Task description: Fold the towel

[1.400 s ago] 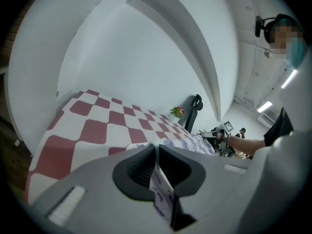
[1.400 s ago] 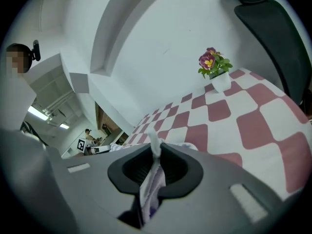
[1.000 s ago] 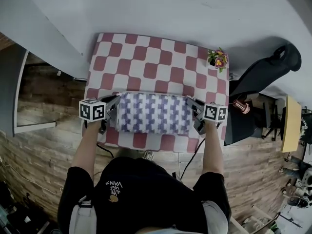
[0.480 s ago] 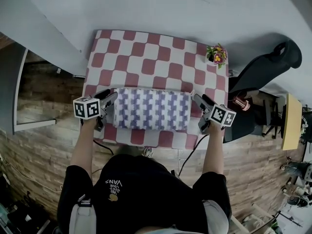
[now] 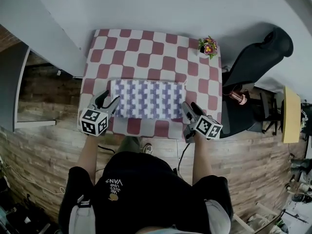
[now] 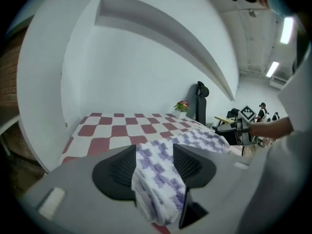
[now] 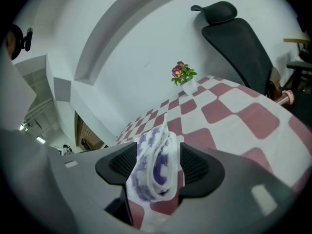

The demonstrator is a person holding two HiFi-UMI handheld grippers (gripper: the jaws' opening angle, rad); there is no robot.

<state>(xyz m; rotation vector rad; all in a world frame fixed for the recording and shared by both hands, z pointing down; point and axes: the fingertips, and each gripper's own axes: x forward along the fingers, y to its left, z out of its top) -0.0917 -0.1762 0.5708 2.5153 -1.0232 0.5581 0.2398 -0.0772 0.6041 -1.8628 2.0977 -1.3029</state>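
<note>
Towel: the white cloth towel with a purple woven pattern (image 5: 147, 99) lies flat as a long rectangle, in layers, on the near half of the red-and-white checked table cover (image 5: 146, 43).
Left gripper: the left gripper (image 5: 108, 100) sits at the towel's near left corner. Its jaws have just been opening and now stand wide and released, with the corner's layers lying loose between the pads.
Right gripper: the right gripper (image 5: 189, 107) is at the near right corner. Its jaws have also just been opening and have let go; a bunched fold of towel stands between them, with a gap beside one pad.
Step in hand: it looks as though a fold has been laid down and both corners are being let go.
Next move: probably draw both grippers clear without dragging the cloth. Then pinch all the layers at one short end and carry it over to the other, keeping the edges aligned.
Writing: the person's black shirt (image 5: 126, 179) bears white print, upside down from the head view, reading "VANS". The smaller line beside it is too small to read. The gripper cubes carry only black-and-white square markers.
Surroundings: a small pot of flowers (image 5: 208, 47) stands at the table's far right corner.
</note>
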